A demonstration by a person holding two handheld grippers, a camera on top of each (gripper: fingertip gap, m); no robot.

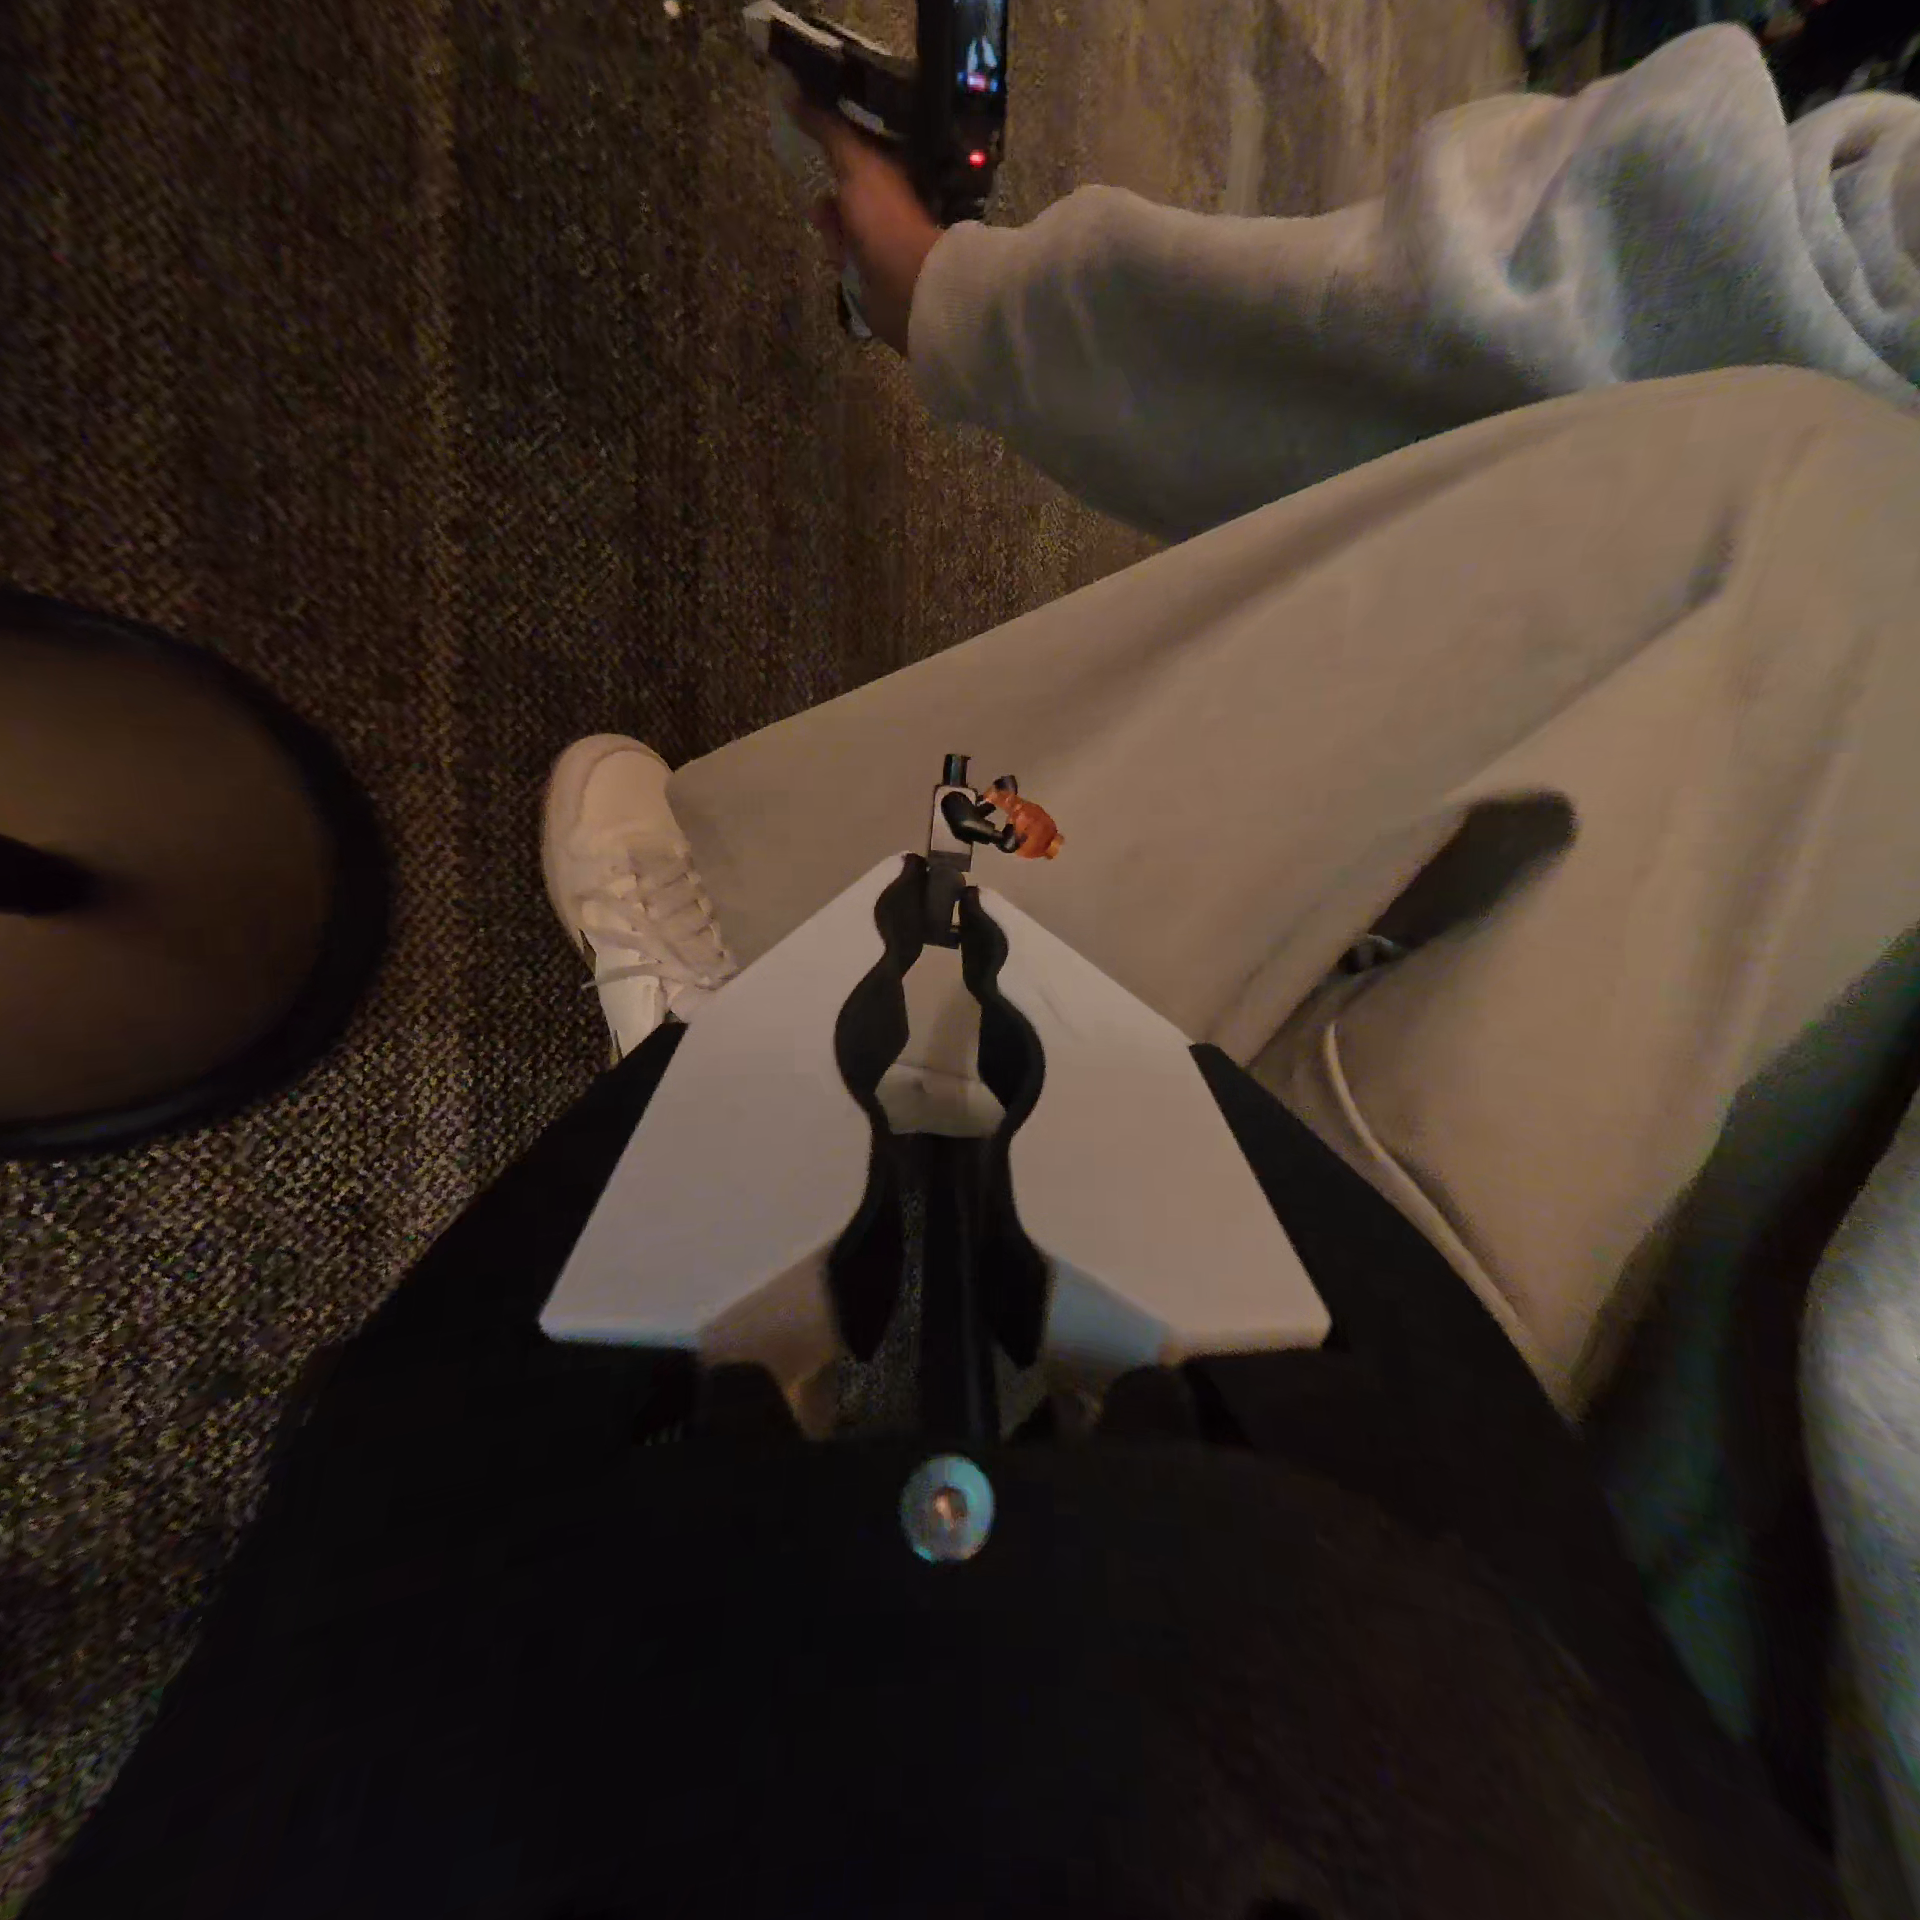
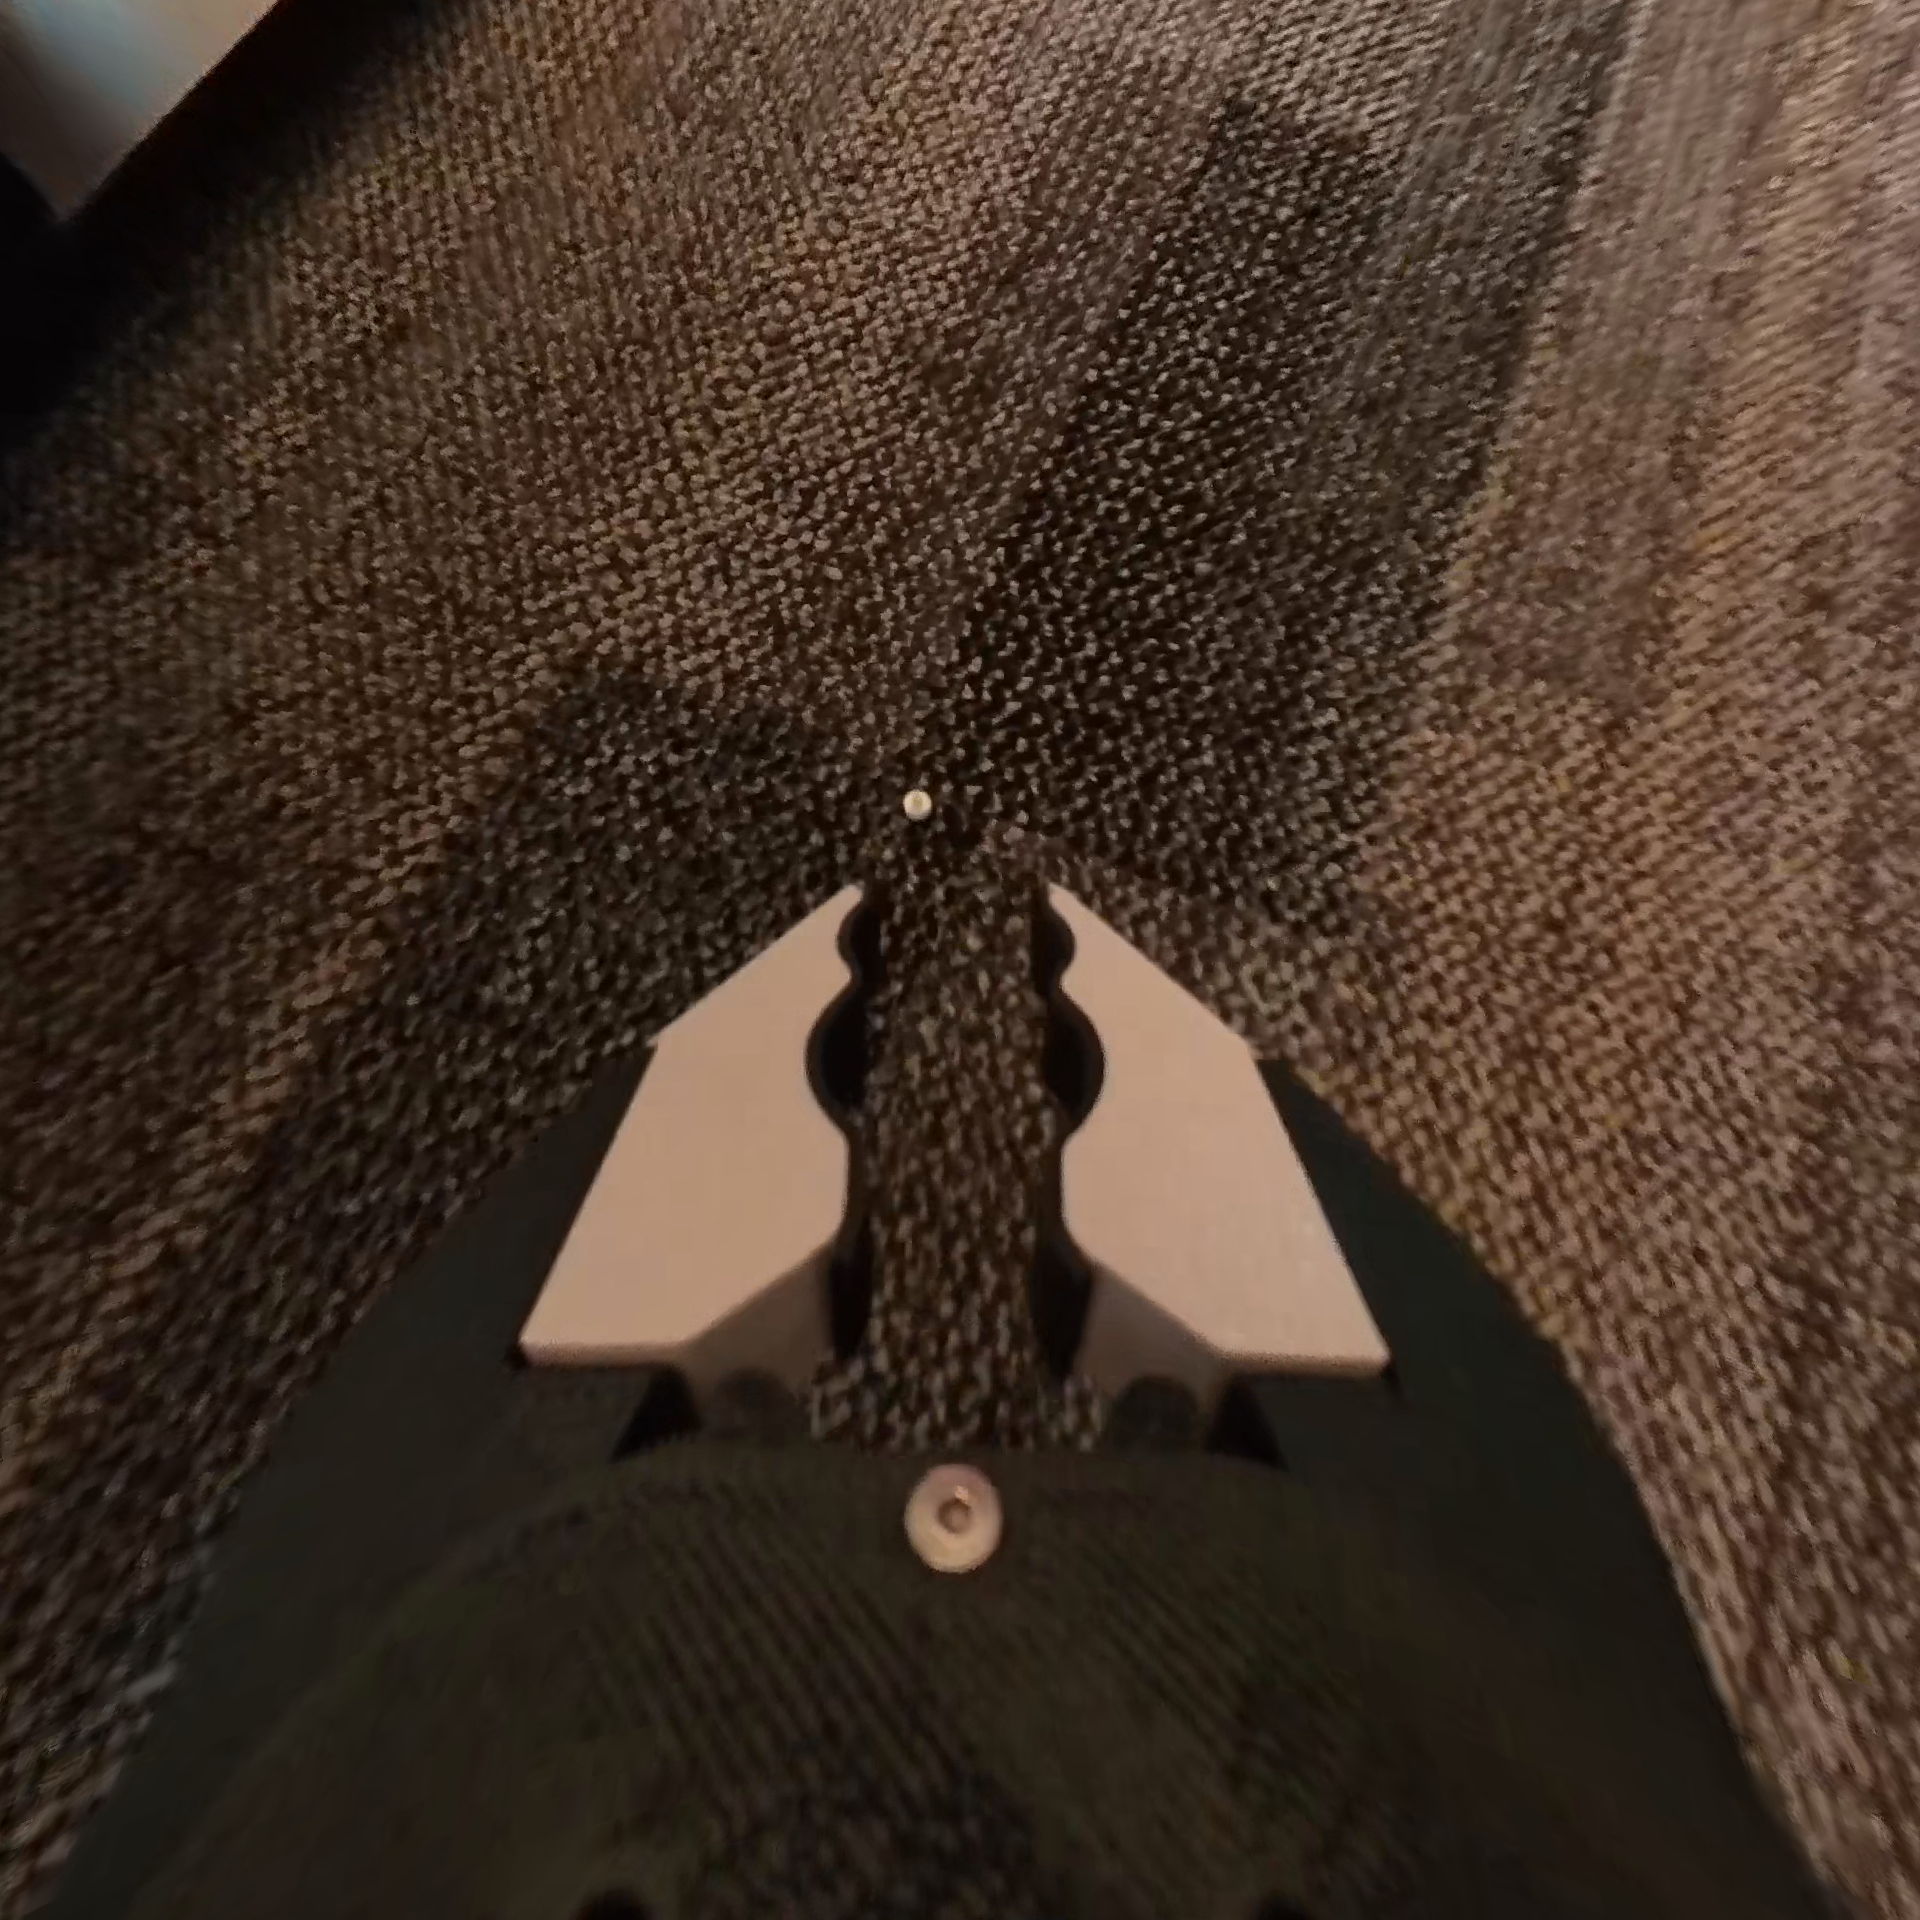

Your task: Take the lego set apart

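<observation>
My left gripper [image 1: 943, 902] is shut on the legs of a small headless lego figure [image 1: 954, 821] with a white and black torso. The figure's black arm holds a small orange piece [image 1: 1034, 829]. It hangs in the air above a person's beige trouser leg [image 1: 1299, 748]. My right gripper [image 2: 951, 902] is open and empty, pointed down at a speckled brown carpet [image 2: 727, 468]. A tiny white round piece [image 2: 916, 802] lies on the carpet just beyond its fingertips. The right gripper also shows far off in the left wrist view [image 1: 914, 94], held in a hand.
A white sneaker [image 1: 634, 883] rests on the carpet left of the leg. A round dark-rimmed object [image 1: 156, 862] sits at the left edge. A grey sleeve [image 1: 1299, 312] crosses the upper right. A pale object [image 2: 94, 94] shows in the right wrist view's top left corner. About 65 cm separates my left fingertips from my right. My right tips are roughly 20 cm from the speckled brown carpet [image 2: 727, 468].
</observation>
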